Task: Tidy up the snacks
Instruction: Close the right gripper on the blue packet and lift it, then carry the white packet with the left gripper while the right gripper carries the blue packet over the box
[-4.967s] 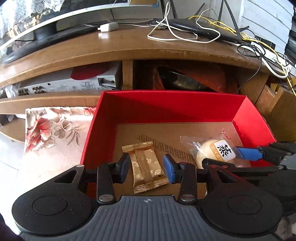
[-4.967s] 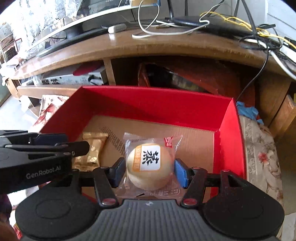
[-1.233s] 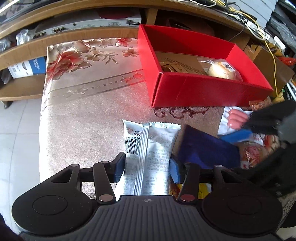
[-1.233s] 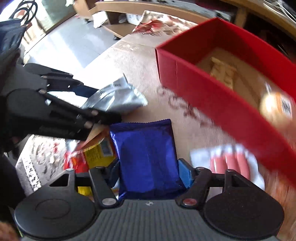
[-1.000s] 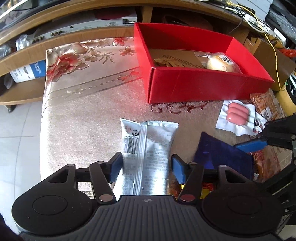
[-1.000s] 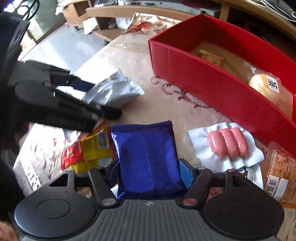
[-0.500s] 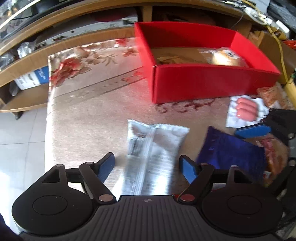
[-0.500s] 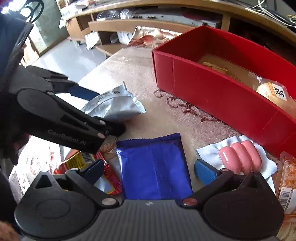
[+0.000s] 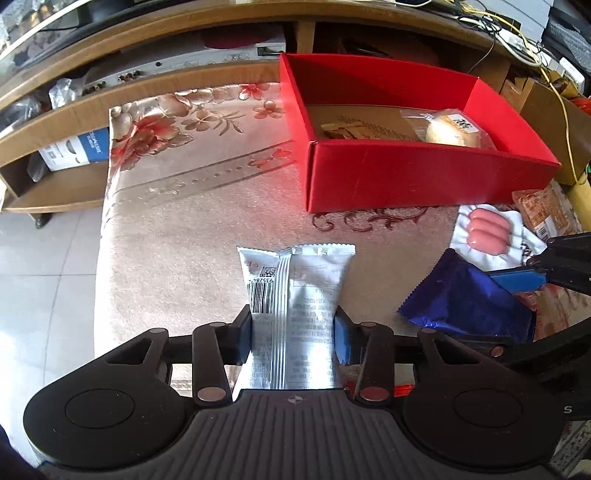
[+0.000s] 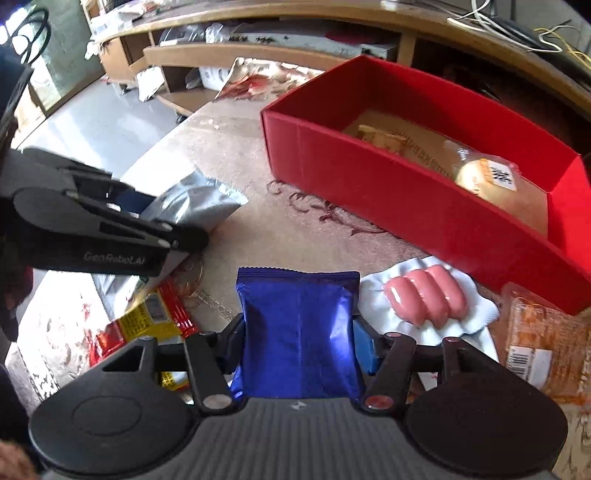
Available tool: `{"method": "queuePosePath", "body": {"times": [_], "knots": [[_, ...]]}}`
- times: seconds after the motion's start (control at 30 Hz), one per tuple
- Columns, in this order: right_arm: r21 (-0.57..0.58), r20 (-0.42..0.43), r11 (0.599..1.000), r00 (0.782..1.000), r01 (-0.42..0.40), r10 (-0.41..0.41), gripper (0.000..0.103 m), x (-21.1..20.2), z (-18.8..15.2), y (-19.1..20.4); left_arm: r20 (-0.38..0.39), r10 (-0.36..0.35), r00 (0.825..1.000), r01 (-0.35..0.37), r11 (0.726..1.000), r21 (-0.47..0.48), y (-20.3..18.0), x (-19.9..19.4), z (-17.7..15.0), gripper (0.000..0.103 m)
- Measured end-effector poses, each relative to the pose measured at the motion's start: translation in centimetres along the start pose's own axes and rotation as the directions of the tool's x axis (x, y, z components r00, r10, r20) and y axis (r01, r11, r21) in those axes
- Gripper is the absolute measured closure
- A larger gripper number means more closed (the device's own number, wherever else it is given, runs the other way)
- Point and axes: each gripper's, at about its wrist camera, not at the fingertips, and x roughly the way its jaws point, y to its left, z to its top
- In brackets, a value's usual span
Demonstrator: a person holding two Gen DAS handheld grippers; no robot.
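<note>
On the beige cloth in front of the red box (image 9: 406, 181) lies a silver snack packet (image 9: 299, 280). My left gripper (image 9: 293, 336) has its jaws closing, and both blue pads press the packet's sides. A blue foil packet (image 10: 299, 314) sits between the pads of my right gripper (image 10: 298, 347), whose jaws are also closing and squeeze its edges. The blue packet (image 9: 469, 299) looks tilted up in the left wrist view. Inside the box are a wrapped bun (image 9: 452, 129) and a gold packet (image 9: 340, 131).
Pink sausages on a white wrapper (image 10: 424, 295) and an orange packet (image 10: 546, 339) lie right of the blue packet. A red-and-yellow packet (image 10: 147, 317) lies to its left. A wooden media shelf (image 9: 147, 29) stands behind the box. Tiled floor (image 9: 44, 258) drops off at the left.
Half a second ago both grippers stood wide open around their packets. Both have since closed, the left onto the silver packet, the right onto the blue one. The blue packet's far end has lifted.
</note>
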Motion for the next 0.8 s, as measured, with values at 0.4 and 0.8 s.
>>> {"method": "queuePosePath", "body": {"times": [0.4,0.8], "knots": [[0.069,0.109,0.997,0.993,0.027,-0.035,0.049,-4.4,0.6,-1.6,0.09,-0.038,0.995,0.039,0.999,-0.013,-2.0,-2.7,1.2,0.055],[0.143,0.205,0.988,0.975,0.053,-0.082,0.049,-7.1,1.6,-3.9,0.175,-0.083,0.981,0.084,0.996,0.003,-4.9,-4.4,4.6,0.055]]}}
